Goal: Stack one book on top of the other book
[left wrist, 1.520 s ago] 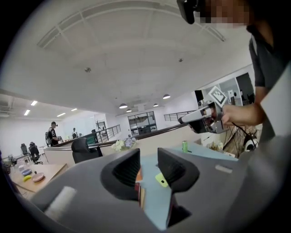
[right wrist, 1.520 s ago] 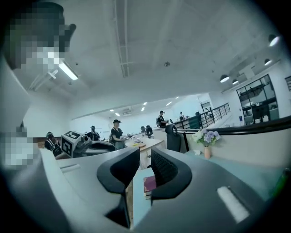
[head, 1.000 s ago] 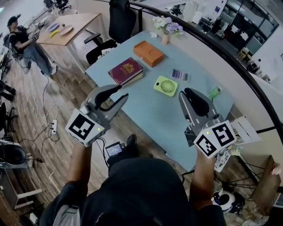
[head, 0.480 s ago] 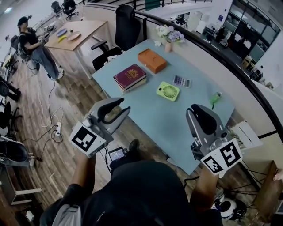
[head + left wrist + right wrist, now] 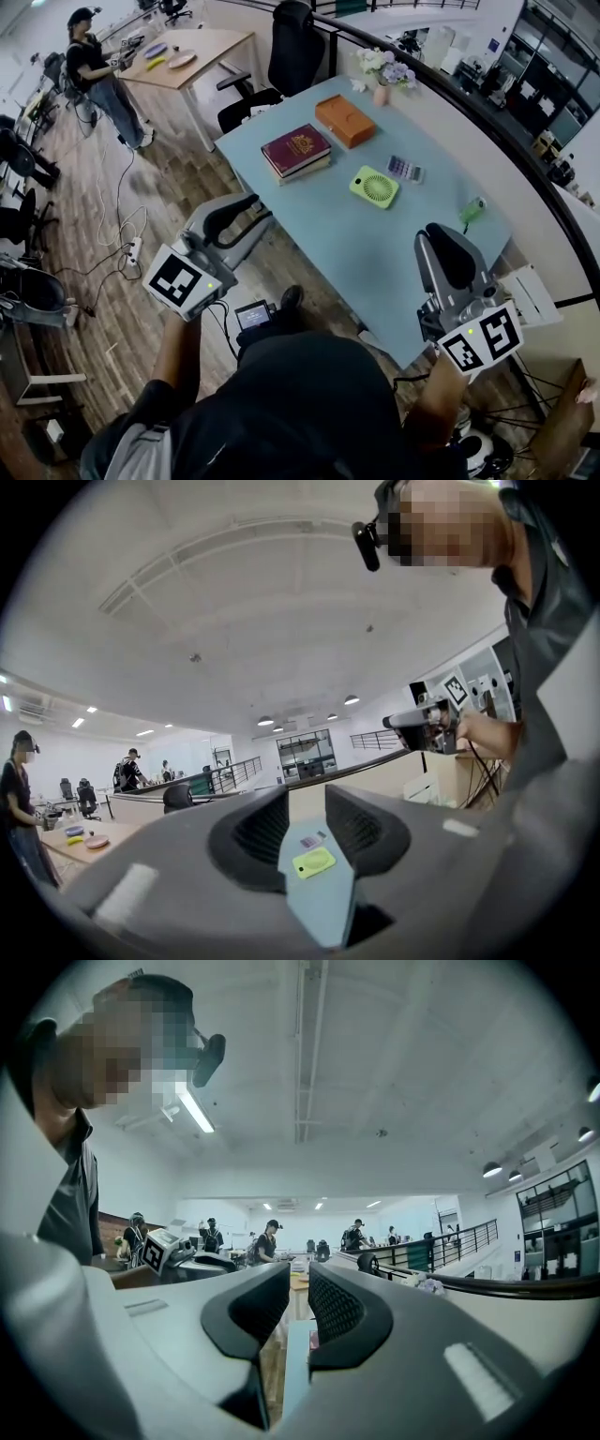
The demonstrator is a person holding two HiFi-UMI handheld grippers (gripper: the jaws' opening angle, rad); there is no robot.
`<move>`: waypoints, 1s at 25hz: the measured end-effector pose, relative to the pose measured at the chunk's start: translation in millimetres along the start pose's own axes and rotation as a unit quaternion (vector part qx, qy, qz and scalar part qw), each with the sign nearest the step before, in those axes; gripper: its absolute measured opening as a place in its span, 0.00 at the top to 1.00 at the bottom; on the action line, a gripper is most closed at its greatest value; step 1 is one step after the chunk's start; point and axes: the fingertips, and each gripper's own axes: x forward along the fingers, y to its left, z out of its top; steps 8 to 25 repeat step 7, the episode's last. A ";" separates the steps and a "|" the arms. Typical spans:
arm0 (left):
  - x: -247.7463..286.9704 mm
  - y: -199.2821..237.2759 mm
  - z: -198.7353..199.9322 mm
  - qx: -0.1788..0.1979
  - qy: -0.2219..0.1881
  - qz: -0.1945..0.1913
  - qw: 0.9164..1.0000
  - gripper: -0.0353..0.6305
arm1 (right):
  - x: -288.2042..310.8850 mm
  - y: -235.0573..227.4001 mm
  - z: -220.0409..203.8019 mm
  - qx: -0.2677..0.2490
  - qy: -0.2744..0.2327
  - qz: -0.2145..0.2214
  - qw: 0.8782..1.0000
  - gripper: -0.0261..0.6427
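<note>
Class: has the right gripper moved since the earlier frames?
Yes. The right gripper has drawn back from the green fan, toward the near edge of the table.

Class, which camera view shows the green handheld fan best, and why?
The head view: the green fan lies whole on the blue table, its round grille plain. The left gripper view shows it small and at a low angle. The right gripper view does not show it.
</note>
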 end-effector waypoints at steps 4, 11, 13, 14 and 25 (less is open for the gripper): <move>-6.8 3.2 -2.1 0.003 0.003 0.012 1.000 0.68 | 1.1 1.3 -4.3 0.006 0.001 0.007 1.000 0.86; -7.2 4.2 -6.5 0.007 0.007 0.014 1.000 0.68 | 3.9 -0.5 -6.5 0.005 -0.001 0.010 1.000 0.86; -7.2 4.2 -6.5 0.007 0.007 0.014 1.000 0.68 | 3.9 -0.5 -6.5 0.005 -0.001 0.010 1.000 0.86; -7.2 4.2 -6.5 0.007 0.007 0.014 1.000 0.68 | 3.9 -0.5 -6.5 0.005 -0.001 0.010 1.000 0.86; -7.2 4.2 -6.5 0.007 0.007 0.014 1.000 0.68 | 3.9 -0.5 -6.5 0.005 -0.001 0.010 1.000 0.86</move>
